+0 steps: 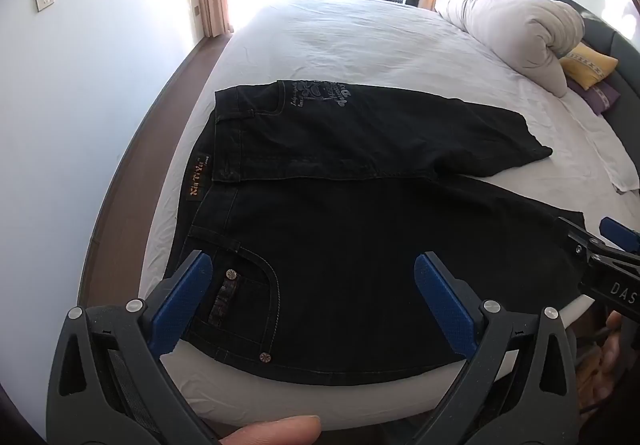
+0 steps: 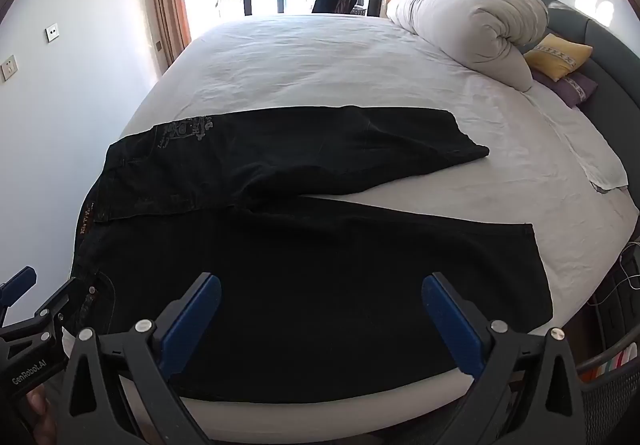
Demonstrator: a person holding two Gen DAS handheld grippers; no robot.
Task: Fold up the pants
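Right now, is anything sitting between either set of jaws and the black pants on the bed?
Nothing visible. Left gripper and right gripper hover with open jaws over the near edge of the pants, with no object in between.

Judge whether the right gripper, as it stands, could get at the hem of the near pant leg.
Probably yes. The right gripper is open and empty above the near pant leg, and the hem lies flat on the bed with nothing in between.
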